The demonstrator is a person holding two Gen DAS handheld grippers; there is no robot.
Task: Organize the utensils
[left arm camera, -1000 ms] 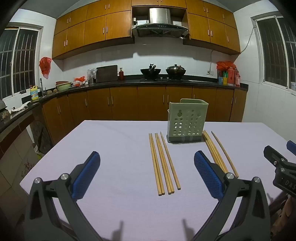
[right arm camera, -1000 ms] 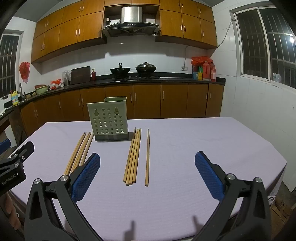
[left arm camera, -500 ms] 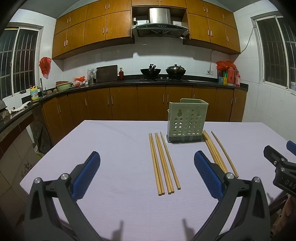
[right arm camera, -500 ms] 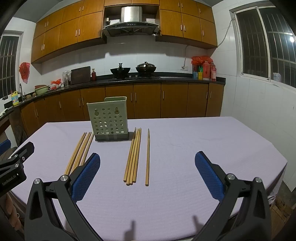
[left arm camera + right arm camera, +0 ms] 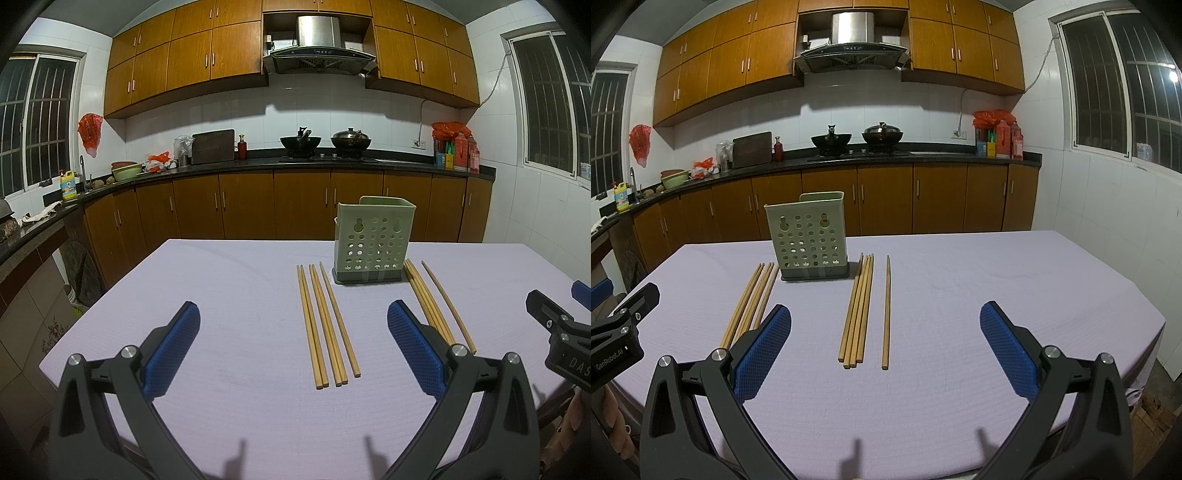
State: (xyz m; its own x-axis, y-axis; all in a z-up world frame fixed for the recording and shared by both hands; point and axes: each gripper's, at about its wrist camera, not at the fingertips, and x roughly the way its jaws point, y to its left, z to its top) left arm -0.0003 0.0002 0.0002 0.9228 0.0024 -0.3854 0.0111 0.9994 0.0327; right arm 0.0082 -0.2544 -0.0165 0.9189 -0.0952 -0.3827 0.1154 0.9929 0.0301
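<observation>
Chopsticks lie in two groups on the lavender tablecloth [image 5: 229, 295], one on each side of the green perforated utensil holder [image 5: 373, 242]. The holder stands upright on a dark base near the table centre, at 12 o'clock from the left gripper [image 5: 293, 345] and toward 11 o'clock from the right gripper [image 5: 885, 345].

Left group [image 5: 327, 325]: five chopsticks, roughly parallel, tips pointing away from the camera. In the left wrist view this group sits between the two blue finger pads [image 5: 173, 350], at 12 o'clock, on the cloth and not touched by the tool. In the right wrist view the same group [image 5: 750, 302] appears at 10 o'clock, its near ends hidden behind the left pad.

Right group [image 5: 857, 310]: four chopsticks packed side by side, with a single chopstick [image 5: 886, 312] lying apart just beside them at their 3 o'clock side. In the right wrist view all five lie at 12 o'clock, ahead of the gap between the fingers. In the left wrist view they sit at 1 o'clock, partly covered by the right-hand pad.

Left gripper: released, jaws spread wide, nothing between the pads. Right gripper: released, jaws spread wide, nothing between the pads. Both tools hover above the near edge of the table. Each tool's black body shows at the margin of the other camera's view.

Background: wooden cabinets [image 5: 886, 199], a dark countertop, two woks [image 5: 325, 142] on the hob under a steel range hood [image 5: 319, 48].
</observation>
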